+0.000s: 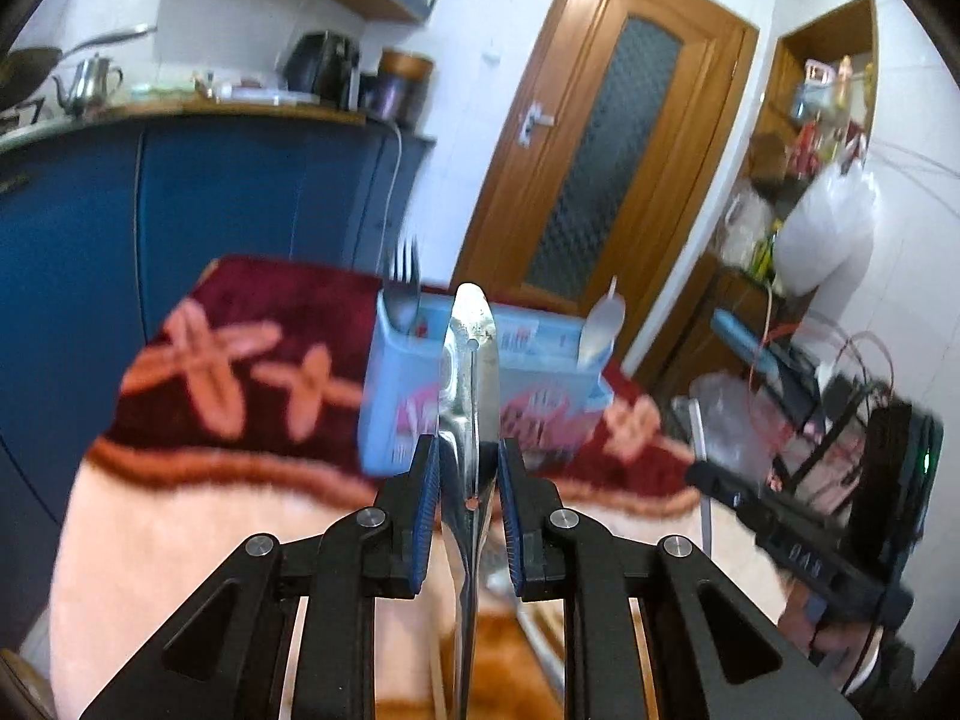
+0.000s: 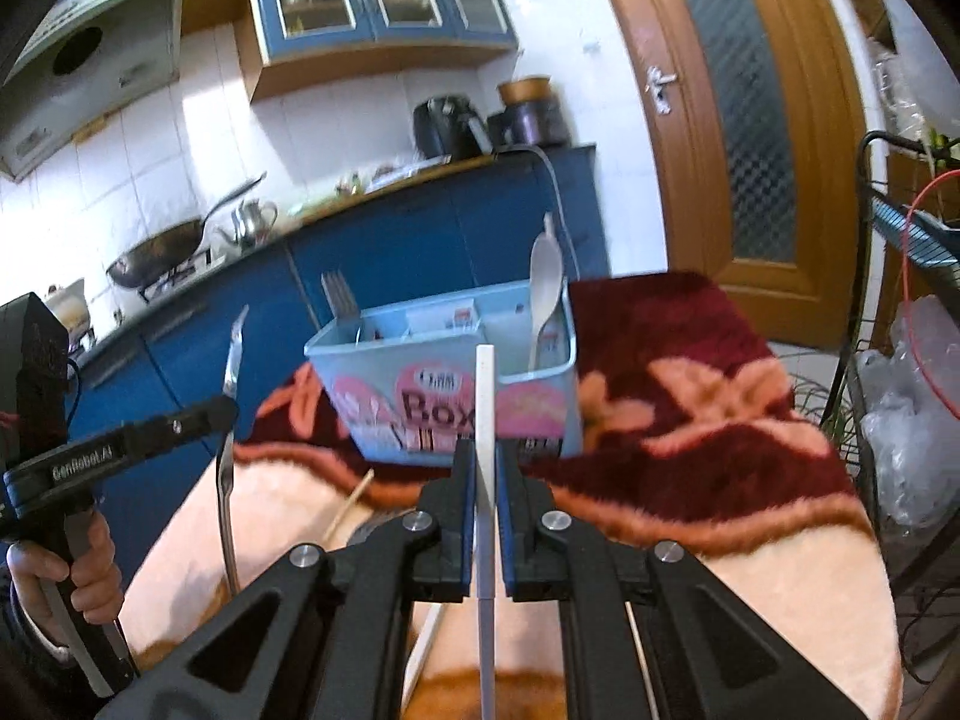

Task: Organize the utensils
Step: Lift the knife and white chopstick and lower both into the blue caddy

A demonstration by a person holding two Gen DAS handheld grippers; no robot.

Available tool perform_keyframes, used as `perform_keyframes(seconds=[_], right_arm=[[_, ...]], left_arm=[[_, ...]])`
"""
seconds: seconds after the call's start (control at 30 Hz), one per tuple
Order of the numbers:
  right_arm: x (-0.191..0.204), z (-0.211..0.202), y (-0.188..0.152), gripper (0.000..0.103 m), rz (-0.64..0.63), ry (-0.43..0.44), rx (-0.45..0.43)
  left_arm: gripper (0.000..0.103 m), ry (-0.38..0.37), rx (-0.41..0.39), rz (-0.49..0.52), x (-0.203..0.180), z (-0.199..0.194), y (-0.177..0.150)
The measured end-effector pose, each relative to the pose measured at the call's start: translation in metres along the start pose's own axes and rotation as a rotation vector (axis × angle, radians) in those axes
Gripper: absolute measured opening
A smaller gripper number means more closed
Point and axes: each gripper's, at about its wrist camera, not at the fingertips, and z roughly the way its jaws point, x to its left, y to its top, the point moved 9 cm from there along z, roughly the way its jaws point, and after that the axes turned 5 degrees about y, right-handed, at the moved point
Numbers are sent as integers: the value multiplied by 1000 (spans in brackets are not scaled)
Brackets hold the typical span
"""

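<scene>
My left gripper (image 1: 469,450) is shut on a shiny metal utensil (image 1: 474,360), held upright above the table with its broad end up. From the right wrist view the same utensil (image 2: 231,360) appears long and thin in the left gripper (image 2: 222,405), with a person's hand (image 2: 60,570) on the handle. My right gripper (image 2: 485,450) is shut on a thin white utensil (image 2: 485,396), seen edge-on. Just beyond both stands a light blue box (image 2: 444,372) (image 1: 408,384). In it are a metal fork (image 2: 339,297) (image 1: 403,282) and a white spoon (image 2: 543,294) (image 1: 603,324).
A plush maroon and peach blanket (image 2: 690,420) covers the table. A wooden stick (image 2: 351,504) lies on it near the box. Blue cabinets (image 2: 390,240) with a wok (image 2: 159,252) and kettle stand behind. A wooden door (image 1: 600,138) and a cluttered wire rack (image 2: 900,312) lie to the right.
</scene>
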Motion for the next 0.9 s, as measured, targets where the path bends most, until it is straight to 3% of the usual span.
perform_keyframes(seconds=[0.4,0.9], right_arm=[[-14,3,12,8,29,1,-54],[-28,10,57,8,-10,-8,-122]], left_arm=[[20,67,-273,45,-10,-6,84],[20,126,-494,37,-10,15,152]])
